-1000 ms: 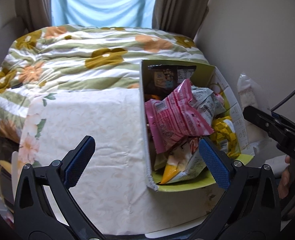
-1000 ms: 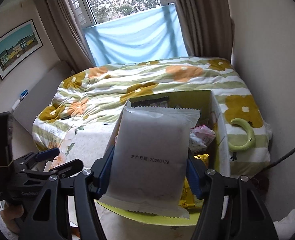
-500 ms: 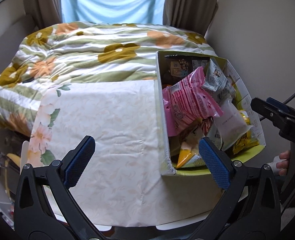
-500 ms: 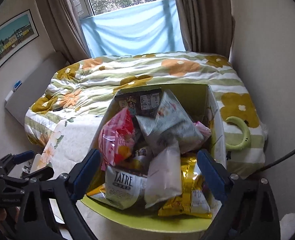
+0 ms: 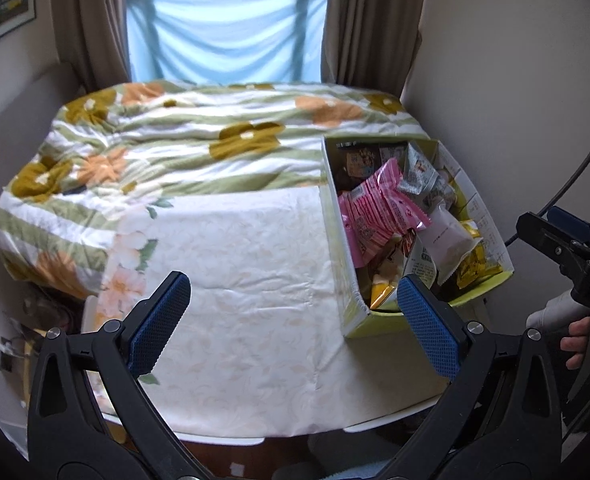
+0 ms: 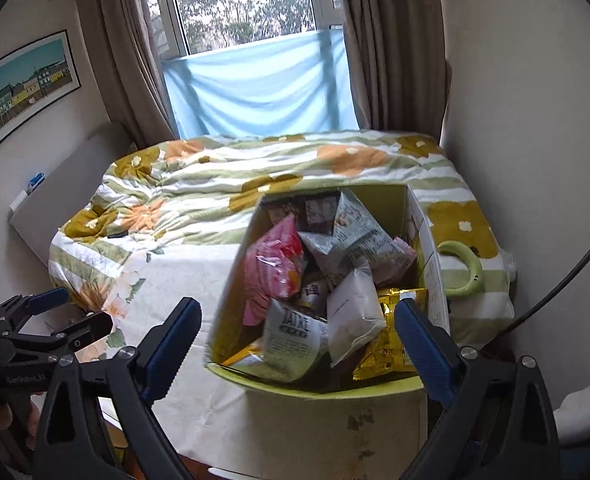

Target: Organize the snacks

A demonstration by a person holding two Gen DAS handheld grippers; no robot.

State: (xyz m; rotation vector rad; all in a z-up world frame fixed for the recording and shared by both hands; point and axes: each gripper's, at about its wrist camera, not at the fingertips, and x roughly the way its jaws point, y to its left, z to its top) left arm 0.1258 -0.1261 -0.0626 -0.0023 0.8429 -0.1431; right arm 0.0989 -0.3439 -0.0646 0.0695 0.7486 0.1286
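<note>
A yellow-green cardboard box (image 5: 355, 320) (image 6: 335, 400) stands on the right side of a table covered with a white cloth (image 5: 247, 280). It holds several snack packs: a pink pack (image 5: 379, 208) (image 6: 273, 268), a white pack (image 5: 449, 240) (image 6: 353, 312), a gold pack (image 6: 391, 344) and grey packs (image 6: 351, 236). My left gripper (image 5: 291, 322) is open and empty, above the cloth, left of the box. My right gripper (image 6: 295, 344) is open and empty, above the box's near edge.
A bed with a flowered quilt (image 5: 215, 140) lies behind the table, under a window with a blue cloth (image 6: 255, 88). A green curved object (image 6: 467, 272) lies on the quilt right of the box. Walls stand close on the right.
My right gripper opened and let the white pack drop into the box. Both grippers then drew back and up from the box.
</note>
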